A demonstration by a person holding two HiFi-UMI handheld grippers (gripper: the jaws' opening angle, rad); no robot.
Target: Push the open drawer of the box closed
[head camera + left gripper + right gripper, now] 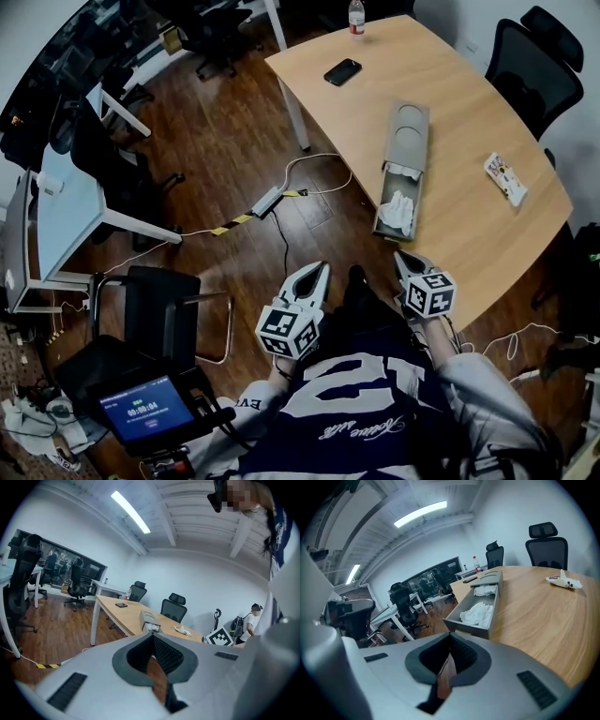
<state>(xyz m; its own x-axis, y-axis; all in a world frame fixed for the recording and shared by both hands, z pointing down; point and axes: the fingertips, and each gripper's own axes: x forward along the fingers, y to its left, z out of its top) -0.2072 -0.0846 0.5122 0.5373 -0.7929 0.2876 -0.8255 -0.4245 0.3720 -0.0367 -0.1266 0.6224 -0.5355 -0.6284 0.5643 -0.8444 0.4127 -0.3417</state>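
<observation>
Drawer (393,235) of grey box (408,136) pulled out along wooden table (469,206), front end toward table's near edge, white cloth (398,208) inside. Right gripper (405,258) just short of that front end, tips aimed at it, gap between; jaws pressed together, nothing held. From right gripper view, drawer (466,627) close ahead. Left gripper (320,270) alongside, off the table's edge over dark wood floor (244,169), left of drawer and apart from it; jaws likewise together, empty. Phone (342,71) and bottle (356,16) at table's far end.
</observation>
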